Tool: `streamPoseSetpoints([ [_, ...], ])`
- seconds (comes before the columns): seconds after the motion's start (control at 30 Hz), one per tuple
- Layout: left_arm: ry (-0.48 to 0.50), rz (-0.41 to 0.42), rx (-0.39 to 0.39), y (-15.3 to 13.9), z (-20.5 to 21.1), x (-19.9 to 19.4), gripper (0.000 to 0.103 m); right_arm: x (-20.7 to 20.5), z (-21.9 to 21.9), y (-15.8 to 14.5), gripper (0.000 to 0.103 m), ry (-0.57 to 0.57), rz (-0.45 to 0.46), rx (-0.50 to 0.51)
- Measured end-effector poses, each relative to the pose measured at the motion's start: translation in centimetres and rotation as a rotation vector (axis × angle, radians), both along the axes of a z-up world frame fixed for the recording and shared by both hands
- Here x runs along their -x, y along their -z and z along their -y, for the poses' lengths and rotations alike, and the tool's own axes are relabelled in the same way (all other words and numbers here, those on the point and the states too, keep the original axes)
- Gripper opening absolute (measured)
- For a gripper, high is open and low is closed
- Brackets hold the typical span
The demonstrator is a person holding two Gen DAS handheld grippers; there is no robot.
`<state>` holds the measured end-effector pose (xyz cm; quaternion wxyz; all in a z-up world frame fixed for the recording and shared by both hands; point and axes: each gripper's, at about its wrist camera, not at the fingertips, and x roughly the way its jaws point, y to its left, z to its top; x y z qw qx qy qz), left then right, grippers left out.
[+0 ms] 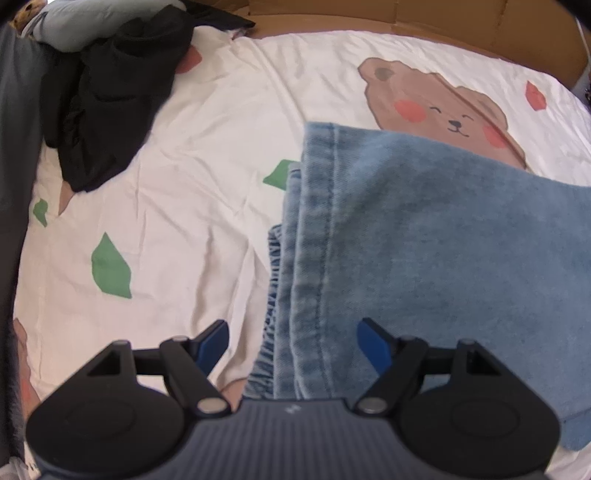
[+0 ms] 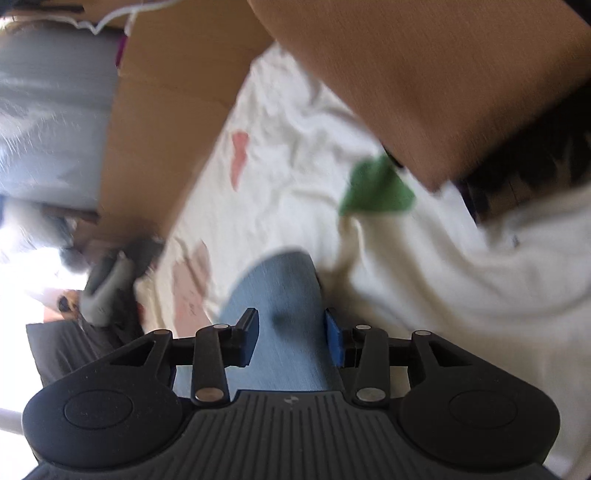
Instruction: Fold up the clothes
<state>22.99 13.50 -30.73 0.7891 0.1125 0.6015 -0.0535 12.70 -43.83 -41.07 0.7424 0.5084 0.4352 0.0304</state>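
Note:
Folded light-blue jeans point(image 1: 424, 240) lie flat on a white bed sheet point(image 1: 184, 184) printed with bears and leaves. My left gripper point(image 1: 291, 326) points down over the jeans' left seamed edge. Its blue pads point(image 1: 212, 347) stand wide apart and press on nothing: it is open. The right wrist view is blurred. There a rounded fold of the jeans point(image 2: 277, 295) fills the gap between the blue pads point(image 2: 334, 343) of my right gripper point(image 2: 291, 317), which looks shut on it, above the sheet point(image 2: 295, 147).
A crumpled black garment point(image 1: 110, 99) and a pale grey one point(image 1: 92, 22) lie at the bed's far left corner. Brown cardboard point(image 1: 406, 18) borders the far side. In the right wrist view cardboard panels point(image 2: 424, 74) hang close on the upper right and left.

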Motion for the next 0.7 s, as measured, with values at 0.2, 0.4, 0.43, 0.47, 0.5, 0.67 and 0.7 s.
streamPoseSetpoints([
  [0.2,-0.050,0.001,0.020,0.6,-0.7,0.4,0.084,4.7,-2.2,0.8,0.041,-0.123,-0.130,-0.023],
  [0.4,-0.058,-0.004,0.011,-0.2,-1.1,2.0,0.082,8.4,-4.8,-0.6,0.042,-0.116,-0.199,0.003],
  [0.43,-0.061,-0.011,0.014,-0.2,-1.3,2.3,0.082,9.1,-5.1,-0.8,0.044,-0.104,-0.218,0.013],
  [0.47,-0.069,-0.017,0.016,-0.3,-1.5,2.6,0.082,9.8,-5.4,-1.0,0.046,-0.091,-0.239,0.023],
  [0.5,-0.079,-0.022,0.016,-0.3,-1.6,3.0,0.082,10.3,-5.6,-1.0,0.048,-0.080,-0.273,0.030],
  [0.67,-0.111,-0.027,0.006,-1.5,-2.0,5.1,0.081,11.3,-7.3,-1.8,0.054,-0.061,-0.369,0.079],
  [0.7,-0.103,-0.023,-0.006,-2.1,-1.9,5.6,0.081,11.5,-7.5,-2.0,0.054,-0.053,-0.372,0.080],
])
